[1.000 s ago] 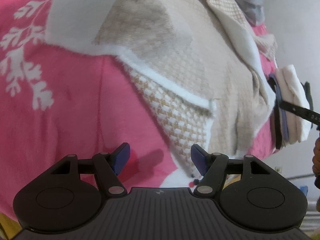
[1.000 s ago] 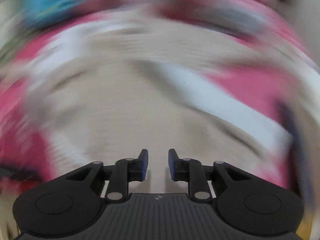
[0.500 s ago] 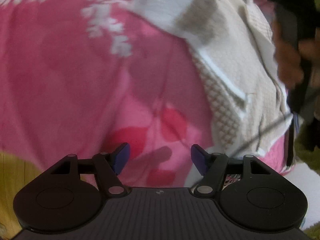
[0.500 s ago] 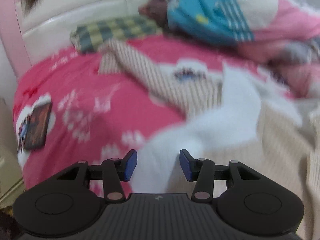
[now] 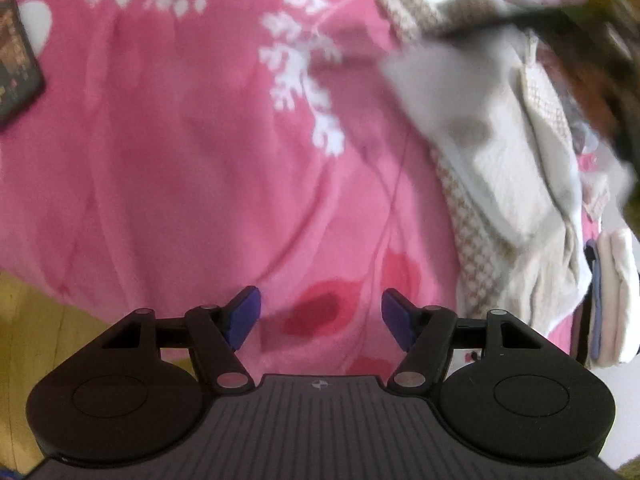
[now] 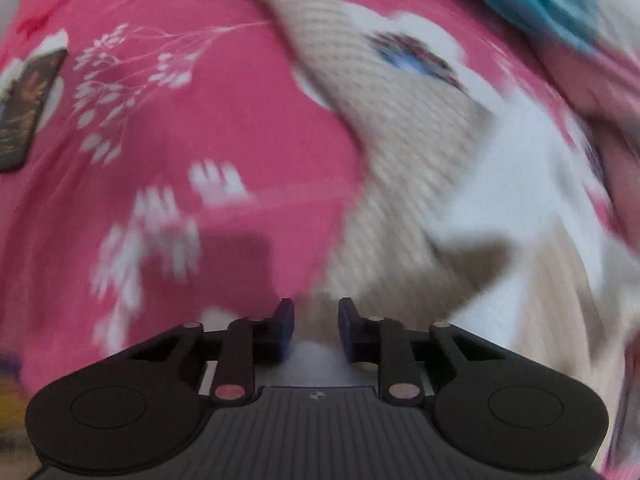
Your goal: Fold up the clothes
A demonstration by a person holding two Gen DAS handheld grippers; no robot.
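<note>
A: Jaws? Left gripper [image 5: 321,314] spread wide over pink bedspread [image 5: 192,168], jacket [image 5: 500,184] off right.
B: Right gripper [image 6: 316,330] nearly closed, white jacket [image 6: 420,184] edge between jaws; grip unclear, blurry.

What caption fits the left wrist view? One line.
Open left gripper hovering over pink floral bedspread, beige garment at right.

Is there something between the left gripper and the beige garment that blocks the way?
Nothing visible. The left gripper, jaws open, hangs over bare pink blanket; the garment lies to its right with only blanket between. The dark flat object lies far left, aside.
</note>
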